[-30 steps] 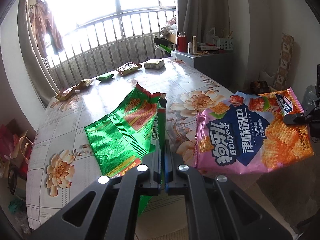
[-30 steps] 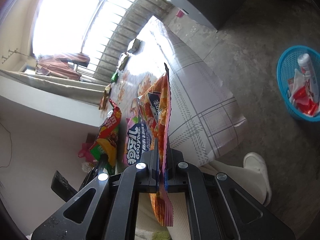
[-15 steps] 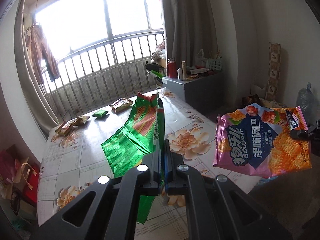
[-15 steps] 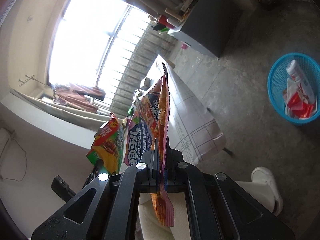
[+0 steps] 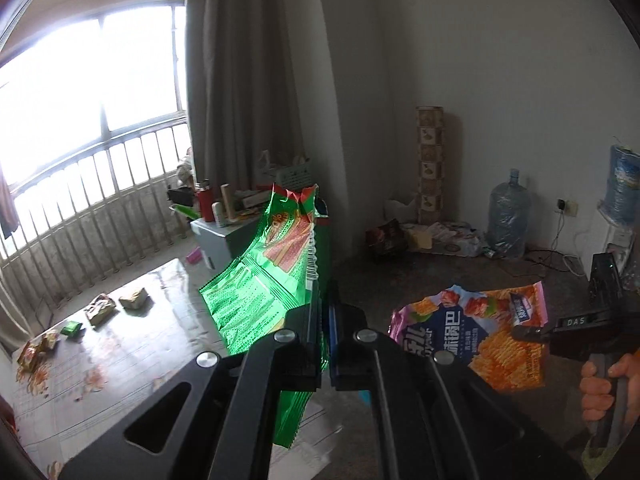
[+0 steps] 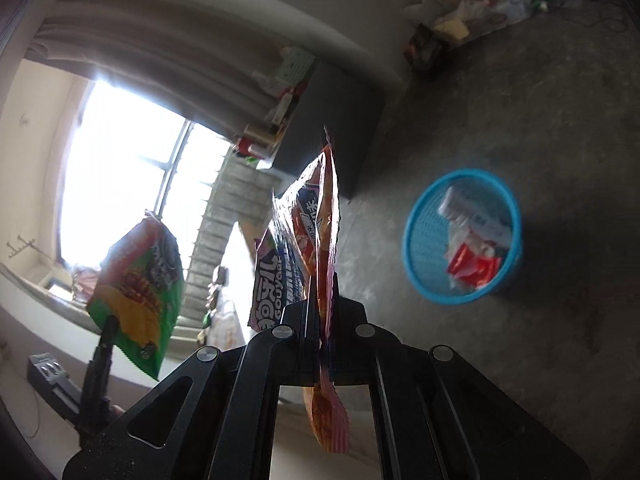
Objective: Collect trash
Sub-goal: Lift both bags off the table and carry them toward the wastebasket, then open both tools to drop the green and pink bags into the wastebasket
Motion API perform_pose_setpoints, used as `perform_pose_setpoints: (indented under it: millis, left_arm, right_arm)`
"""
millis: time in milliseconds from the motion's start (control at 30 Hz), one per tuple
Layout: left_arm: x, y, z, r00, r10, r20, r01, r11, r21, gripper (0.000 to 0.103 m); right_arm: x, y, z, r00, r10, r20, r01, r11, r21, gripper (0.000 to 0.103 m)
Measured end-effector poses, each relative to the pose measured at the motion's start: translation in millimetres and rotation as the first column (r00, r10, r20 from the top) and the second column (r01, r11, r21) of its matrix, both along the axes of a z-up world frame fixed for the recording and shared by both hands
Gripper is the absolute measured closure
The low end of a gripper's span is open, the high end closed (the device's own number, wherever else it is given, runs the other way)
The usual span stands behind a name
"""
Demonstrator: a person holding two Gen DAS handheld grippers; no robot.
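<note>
Left hand-held gripper clamped on green snack bag; right hand-held gripper clamped on pink-orange snack bag. Both swung away from bench over the last second, bags now hanging in the air over the floor rather than above the tabletop. Blue basket, already holding wrappers, larger and closer in right wrist view. Probably mid-carry toward a drop. Several small wrappers left on bench for later trips.
</note>
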State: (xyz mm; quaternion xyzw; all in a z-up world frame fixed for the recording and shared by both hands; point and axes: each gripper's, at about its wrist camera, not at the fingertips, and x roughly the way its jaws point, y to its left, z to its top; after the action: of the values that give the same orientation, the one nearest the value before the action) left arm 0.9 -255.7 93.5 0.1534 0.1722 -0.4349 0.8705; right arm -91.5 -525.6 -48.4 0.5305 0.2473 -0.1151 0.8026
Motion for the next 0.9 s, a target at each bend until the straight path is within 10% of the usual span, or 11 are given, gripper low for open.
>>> perform_pose_setpoints:
  millis: [233,567,667,700,900]
  left_arm:
    - [7,-115,-59,0.943,-0.171,-0.286,0.197,0.978,0.065,0.101]
    - [50,-224,-197,0.808,-0.079,-0.584,0.226,0.957,0.184,0.099]
    - [58,-245,-237,0.743,-0.033,-0.669,0.26,0.935,0.243,0.081]
    - [61,-250,-250,0.724,-0.001,-0.689,0.26,0.927,0.272,0.066]
    - [67,-229,-250,0.663,0.008,-0.749,0.221,0.953,0.206,0.052]
  right_arm:
    - [2,-33,-61,0.988,-0.11,-0.11,0.115,0.992,0.046,0.101]
    - [63,-72,-192,0.974,-0.114,-0.195,0.16,0.958,0.239,0.093]
    - [75,-82,-229,0.962,-0.104,-0.251,0.172,0.949,0.263,0.057]
    - [76,-83,-240,0.95,-0.108,-0.293,0.189,0.946,0.264,0.056]
    - [50,-79,-251,0.938,-0.155,-0.309,0.239,0.937,0.256,0.047]
